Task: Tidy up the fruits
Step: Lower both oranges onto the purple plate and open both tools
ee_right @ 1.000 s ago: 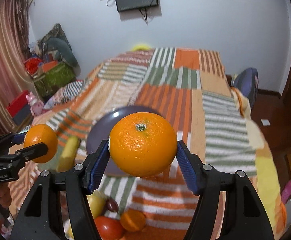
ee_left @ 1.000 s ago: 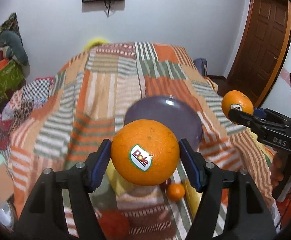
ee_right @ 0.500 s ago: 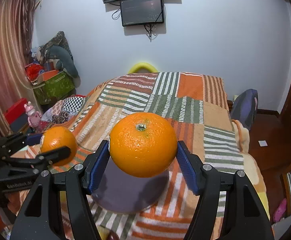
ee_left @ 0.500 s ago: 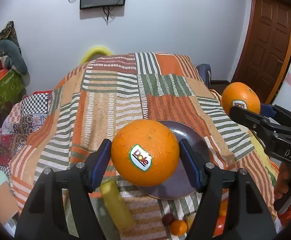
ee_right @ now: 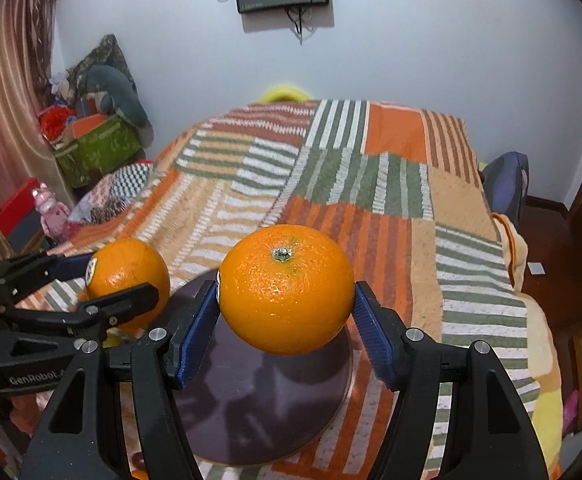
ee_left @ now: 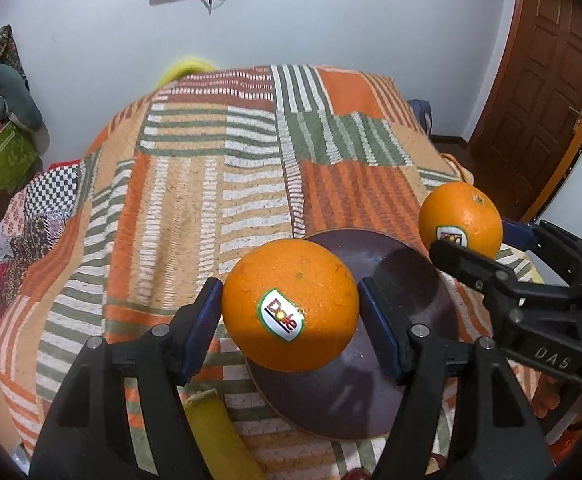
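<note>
Two round, glossy oranges, the stickered one [ee_left: 290,306] clamped in my left gripper [ee_left: 290,312] and the stem-up one [ee_right: 286,294] in my right gripper [ee_right: 287,312], hung over the dark purple plate [ee_right: 259,400], where I judged a low, gentle release safest.

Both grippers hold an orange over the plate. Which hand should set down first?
Probably right. The right gripper holds its orange over the middle of the dark plate; the left gripper holds its orange over the plate's left rim.
</note>
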